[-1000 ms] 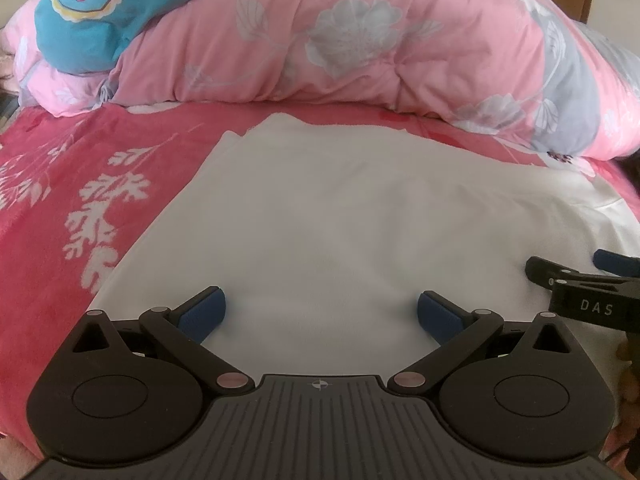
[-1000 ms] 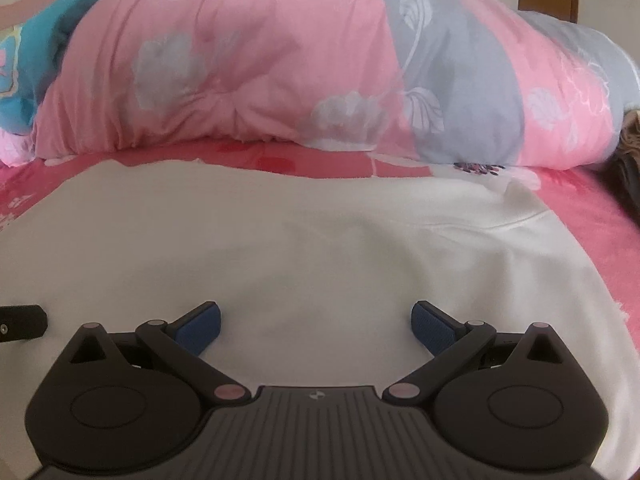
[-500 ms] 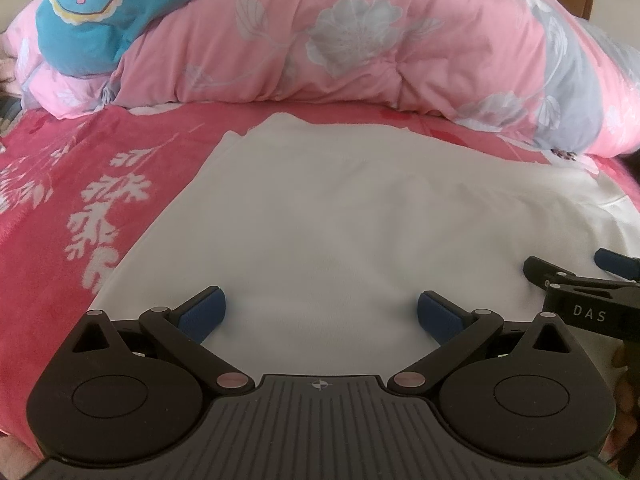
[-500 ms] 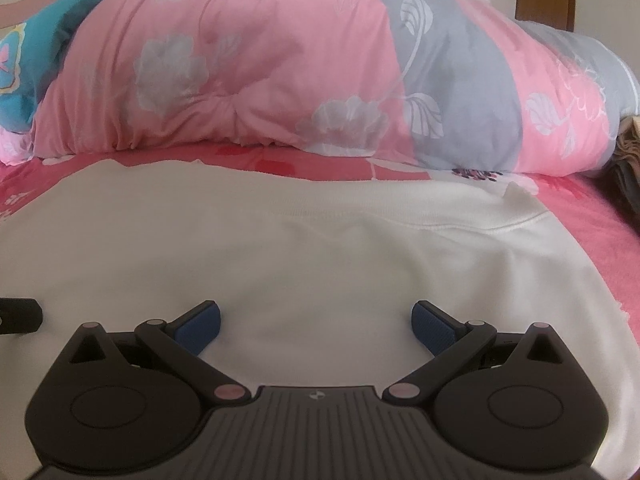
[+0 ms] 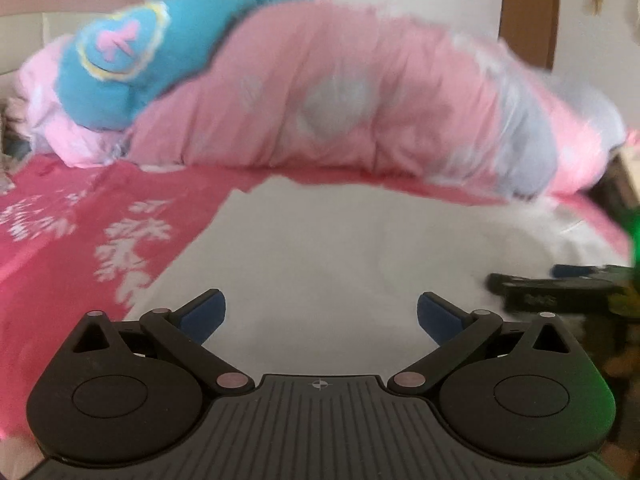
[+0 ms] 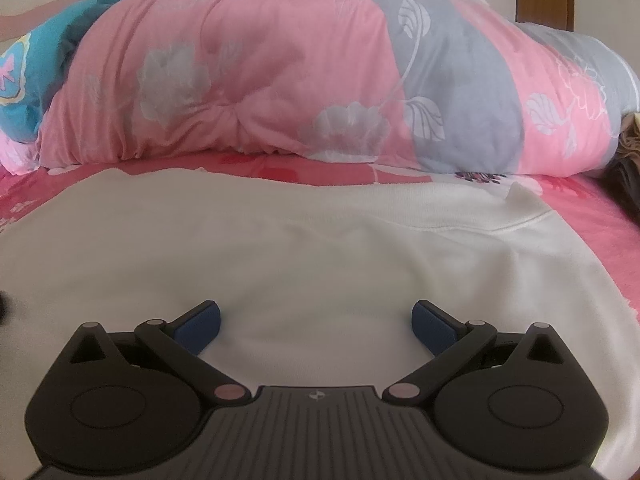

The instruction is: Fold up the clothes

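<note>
A white garment (image 5: pixel 344 252) lies spread flat on the red floral bed sheet (image 5: pixel 80 232). In the right wrist view the same white garment (image 6: pixel 304 256) shows a ribbed band near its far right corner. My left gripper (image 5: pixel 320 314) is open just above the cloth near its near edge, with nothing between its blue pads. My right gripper (image 6: pixel 316 320) is open too, low over the cloth further right. The other gripper (image 5: pixel 560 288) shows at the right edge of the left wrist view, blurred.
A rolled pink and grey floral quilt (image 6: pixel 320 80) lies along the far side of the bed. A blue pillow (image 5: pixel 132 64) rests on its left end. A brown door (image 5: pixel 528 8) stands at the back right. Dark clothing (image 6: pixel 628 168) lies at the far right.
Both views have tilted up, showing more of the quilt and wall. The left wrist view is now motion-blurred. Both grippers stay open over the cloth.
</note>
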Demonstrator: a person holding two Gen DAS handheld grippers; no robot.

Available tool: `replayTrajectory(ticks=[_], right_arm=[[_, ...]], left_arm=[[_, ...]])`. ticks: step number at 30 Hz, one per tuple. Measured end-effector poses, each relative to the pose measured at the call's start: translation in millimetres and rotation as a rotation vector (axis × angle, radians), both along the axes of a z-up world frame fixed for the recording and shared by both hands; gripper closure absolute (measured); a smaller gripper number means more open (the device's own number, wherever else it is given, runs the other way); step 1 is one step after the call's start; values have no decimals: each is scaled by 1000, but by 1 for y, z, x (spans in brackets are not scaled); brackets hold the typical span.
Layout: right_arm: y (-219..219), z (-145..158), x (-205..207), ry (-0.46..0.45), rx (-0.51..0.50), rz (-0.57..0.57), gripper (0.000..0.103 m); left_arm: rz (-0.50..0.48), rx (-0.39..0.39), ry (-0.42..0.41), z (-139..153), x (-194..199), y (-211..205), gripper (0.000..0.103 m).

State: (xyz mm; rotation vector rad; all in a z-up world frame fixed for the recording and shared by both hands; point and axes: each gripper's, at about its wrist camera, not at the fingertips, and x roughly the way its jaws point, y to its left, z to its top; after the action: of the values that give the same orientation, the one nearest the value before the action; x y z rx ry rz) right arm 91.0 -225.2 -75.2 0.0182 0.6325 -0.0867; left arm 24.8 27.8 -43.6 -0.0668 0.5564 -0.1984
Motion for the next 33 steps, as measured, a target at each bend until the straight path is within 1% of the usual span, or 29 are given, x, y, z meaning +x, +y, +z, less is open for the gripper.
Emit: replayTrajectory(ticks=[2,5,6,8,10,11,12,17,19,20,21,23,24,26,27,28,33], right_arm=[[-1,0,-1,-5,6,3,0],[-3,0,-2,-13,13,6,0],[-3,0,-2,-13,13,6,0],[-3,0,-2,-15,13,6,0],[-2,0,-2,-16,14,6,0],[-3,0,-2,-16,14,6,0],[-3,0,-2,-16,13,5,0],[-1,2,-1,-14,5,3,0],[-1,2,0,-13,2,2,0],[-1,2,-1,-13,2,2,0],[-1,3,-1,-13,2,2,0],[-1,3,-1,-14,1,1,0],[-1,2,-1,-14,0,1,0],[0,2,-1,-15,-2,0,0],[0,2,-1,-16,-3,0,0],[0,2,-1,-16,-3,0,0],[-1,1,-1,-19,-1,2,0]], left_arm=[[23,-30,22,-4,-16,10,1],[103,-107,61,-11,-36,28,6],[131,-135,65,-13,-41,32,10],[163,-168,66,-17,-43,39,20],[197,-189,91,-22,-36,46,31],[215,-199,106,-25,-32,49,34],[229,-220,103,-27,-29,53,36],[287,-354,41,-34,-19,70,39],[310,-402,7,-38,-15,76,49],[315,-409,-2,-41,-13,78,52],[320,-416,-9,-42,-9,80,57],[320,-425,-25,-42,-4,81,60],[308,-422,-39,-38,-3,78,63],[285,-417,-67,-31,0,73,75],[274,-415,-81,-28,1,71,83],[262,-412,-94,-24,2,68,89],[205,-398,-163,-7,7,56,95]])
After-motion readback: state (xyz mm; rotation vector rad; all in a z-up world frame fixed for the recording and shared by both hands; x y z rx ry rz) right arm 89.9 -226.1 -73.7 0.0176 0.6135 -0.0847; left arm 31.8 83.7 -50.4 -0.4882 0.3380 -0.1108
